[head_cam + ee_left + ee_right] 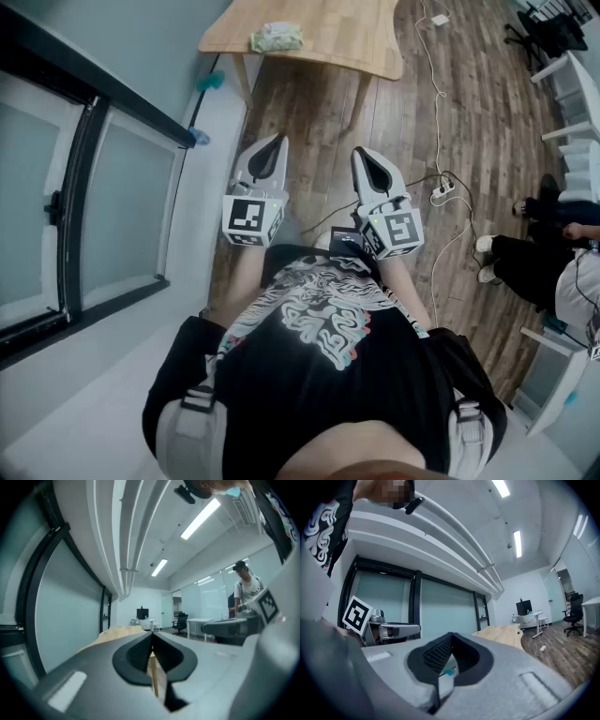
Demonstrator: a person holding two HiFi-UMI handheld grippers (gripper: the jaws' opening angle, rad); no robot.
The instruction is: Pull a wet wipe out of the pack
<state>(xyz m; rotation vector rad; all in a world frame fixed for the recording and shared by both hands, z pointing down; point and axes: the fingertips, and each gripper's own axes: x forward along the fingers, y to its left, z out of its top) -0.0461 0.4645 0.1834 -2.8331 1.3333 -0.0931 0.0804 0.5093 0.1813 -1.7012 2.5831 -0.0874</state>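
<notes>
Wipe pack (pixel 277 37) lies near table (pixel 347 33) edge, well beyond left gripper (pixel 275 145) and right gripper (pixel 364 157), both clenched.

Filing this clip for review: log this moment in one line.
phase: not started | left claw: shut, empty | right claw: shut, empty | wet wipe pack: on wooden table, untouched

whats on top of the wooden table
A pale green wipes pack lies on the wooden table, nothing else on the part in view. Its far side is cut off by the frame.
</notes>
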